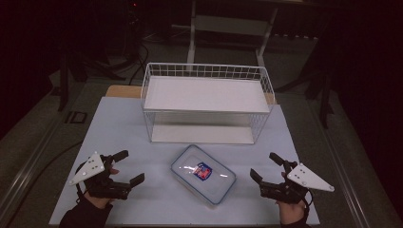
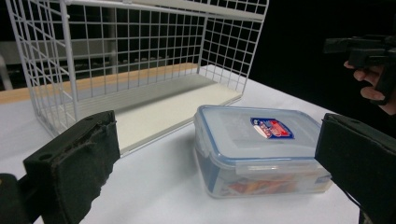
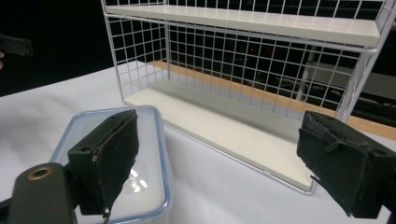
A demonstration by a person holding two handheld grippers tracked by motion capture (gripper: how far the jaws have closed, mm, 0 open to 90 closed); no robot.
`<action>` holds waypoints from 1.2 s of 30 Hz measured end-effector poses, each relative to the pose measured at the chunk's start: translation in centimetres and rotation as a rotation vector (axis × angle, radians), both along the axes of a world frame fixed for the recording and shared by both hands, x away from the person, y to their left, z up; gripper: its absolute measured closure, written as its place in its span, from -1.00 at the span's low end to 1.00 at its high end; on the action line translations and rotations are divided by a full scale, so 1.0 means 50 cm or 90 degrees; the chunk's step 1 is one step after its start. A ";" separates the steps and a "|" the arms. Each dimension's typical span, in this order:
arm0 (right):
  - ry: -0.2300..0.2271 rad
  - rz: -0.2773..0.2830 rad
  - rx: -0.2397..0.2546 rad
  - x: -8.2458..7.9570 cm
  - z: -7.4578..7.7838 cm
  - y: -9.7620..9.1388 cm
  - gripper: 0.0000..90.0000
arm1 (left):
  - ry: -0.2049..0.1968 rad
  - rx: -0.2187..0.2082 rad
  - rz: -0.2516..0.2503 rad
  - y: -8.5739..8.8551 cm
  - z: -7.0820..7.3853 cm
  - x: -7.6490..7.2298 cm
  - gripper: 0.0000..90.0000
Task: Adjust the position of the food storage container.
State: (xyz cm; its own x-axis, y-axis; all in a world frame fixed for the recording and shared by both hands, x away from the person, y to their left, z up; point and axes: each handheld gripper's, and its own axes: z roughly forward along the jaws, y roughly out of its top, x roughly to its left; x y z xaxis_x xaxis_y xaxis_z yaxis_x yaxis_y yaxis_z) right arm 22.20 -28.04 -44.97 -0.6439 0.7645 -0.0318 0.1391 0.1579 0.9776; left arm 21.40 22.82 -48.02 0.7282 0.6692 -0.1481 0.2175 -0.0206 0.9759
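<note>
We have both grippers waiting low in the high view, one at each side of a clear plastic box [image 1: 203, 174] with a blue-edged lid and a small red and blue label, which lies flat on the white table [image 1: 119, 123] in the lower middle of the frame. Our left gripper [image 1: 125, 167] sits at the lower left with its jaws spread wide and nothing between them; in the left gripper view the box [image 2: 261, 149] lies ahead between the two black pads but apart from both. Our right gripper [image 1: 266, 166] sits at the lower right, also spread wide and empty; in the right gripper view the box [image 3: 140, 158] shows at the lower left behind the near pad, and we cannot tell from that picture alone whether the pad brushes the lid, though the high view shows a gap. Behind the box, in the upper middle of the high view, stands a white wire rack [image 1: 206, 102] with an upper shelf and a lower one, both bare as far as we see. We judge the work as hardly begun: the box is on the table, closed, untouched and just in front of the rack. What is left, in our reading, is to close in on the box from both sides, lift it and set it on one of the rack's shelves.
</note>
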 end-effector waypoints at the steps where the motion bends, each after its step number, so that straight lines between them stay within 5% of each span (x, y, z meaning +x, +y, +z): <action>1: 0.005 0.007 0.008 0.000 0.004 0.000 -0.72 | -0.001 0.002 0.000 0.000 0.001 0.000 -1.00; 7: 0.015 0.021 0.016 -0.007 0.025 0.014 -0.72 | -0.008 -0.002 -0.006 -0.002 0.005 -0.002 -1.00; 13: 0.048 0.081 0.045 -0.011 0.057 0.043 -0.72 | -0.012 -0.002 -0.003 -0.002 0.007 -0.003 -1.00; 16: 0.064 0.097 0.026 -0.021 0.062 0.073 -0.70 | -0.013 0.000 -0.005 -0.003 0.006 -0.003 -1.00; 23: 0.159 0.176 0.012 -0.039 0.020 0.124 -0.14 | -0.016 0.010 -0.011 -0.008 0.007 -0.004 -1.00; 27: 0.179 0.196 -0.010 -0.049 0.000 0.145 0.10 | -0.012 0.009 -0.009 -0.008 0.005 -0.002 -1.00; 32: 0.243 0.249 -0.054 -0.068 -0.059 0.196 0.53 | -0.013 0.015 -0.011 -0.009 0.005 -0.002 -1.00; 36: 0.254 0.269 -0.087 -0.078 -0.078 0.215 0.71 | -0.012 0.018 -0.012 -0.009 0.004 -0.001 -1.00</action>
